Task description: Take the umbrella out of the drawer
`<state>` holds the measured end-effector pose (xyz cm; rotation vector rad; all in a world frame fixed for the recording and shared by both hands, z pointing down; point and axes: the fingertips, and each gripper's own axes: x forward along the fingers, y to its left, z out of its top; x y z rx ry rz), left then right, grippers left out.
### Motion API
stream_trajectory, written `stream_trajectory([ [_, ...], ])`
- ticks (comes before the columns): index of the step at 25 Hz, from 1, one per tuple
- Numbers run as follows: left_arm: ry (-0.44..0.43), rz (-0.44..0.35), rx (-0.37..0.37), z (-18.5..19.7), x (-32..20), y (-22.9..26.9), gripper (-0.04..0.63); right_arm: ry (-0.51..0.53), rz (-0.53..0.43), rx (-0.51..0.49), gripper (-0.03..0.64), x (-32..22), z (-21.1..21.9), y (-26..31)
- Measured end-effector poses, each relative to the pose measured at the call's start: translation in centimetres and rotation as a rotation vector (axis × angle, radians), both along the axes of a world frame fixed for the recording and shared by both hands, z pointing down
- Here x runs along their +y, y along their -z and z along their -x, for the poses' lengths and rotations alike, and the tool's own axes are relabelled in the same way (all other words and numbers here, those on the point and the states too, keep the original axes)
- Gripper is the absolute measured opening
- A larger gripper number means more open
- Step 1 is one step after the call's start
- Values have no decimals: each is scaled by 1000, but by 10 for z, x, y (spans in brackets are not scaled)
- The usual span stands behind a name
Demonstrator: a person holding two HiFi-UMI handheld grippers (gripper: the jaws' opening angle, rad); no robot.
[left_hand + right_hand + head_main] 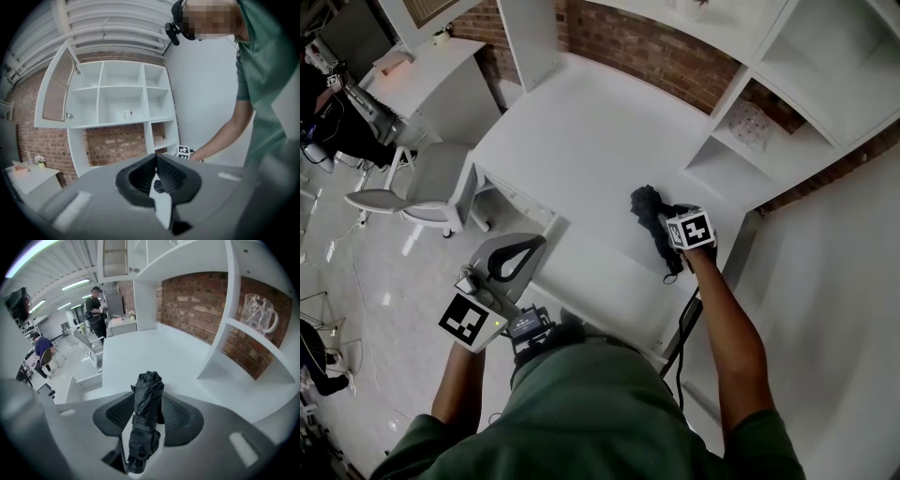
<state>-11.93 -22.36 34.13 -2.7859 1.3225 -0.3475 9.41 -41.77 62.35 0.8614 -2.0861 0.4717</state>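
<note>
Head view: left gripper (525,251) low left, beside the desk (581,141). The right gripper (661,223) holds a black folded umbrella (647,204) above where the desk meets the open drawer (600,281).
Left gripper view: jaws together, nothing between.
Right gripper view: jaws clamped on the umbrella about mid-length.

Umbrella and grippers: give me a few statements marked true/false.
1. The right gripper holds the umbrella. True.
2. The umbrella is opened out. False: it is folded and strapped shut.
3. The left gripper also grips the umbrella. False: its jaws are together on nothing.
4. A glass mug stands in a shelf compartment. True.
</note>
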Motion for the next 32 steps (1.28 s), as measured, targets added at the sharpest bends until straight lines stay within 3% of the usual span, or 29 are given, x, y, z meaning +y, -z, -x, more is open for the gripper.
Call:
stream_trajectory([
  [10, -3, -39, -3, -12, 20, 16, 3, 8, -329, -235, 6, 37, 14, 153],
  [16, -8, -61, 1, -23, 33, 24, 3, 40, -472, -373, 6, 83, 14, 245],
  [22, -5, -79, 9, -33, 48, 29, 3, 106, -533, -504, 6, 144, 11, 312],
  [32, 6, -101, 9, -45, 71, 33, 3, 214, -629, -539, 5, 229, 7, 364],
])
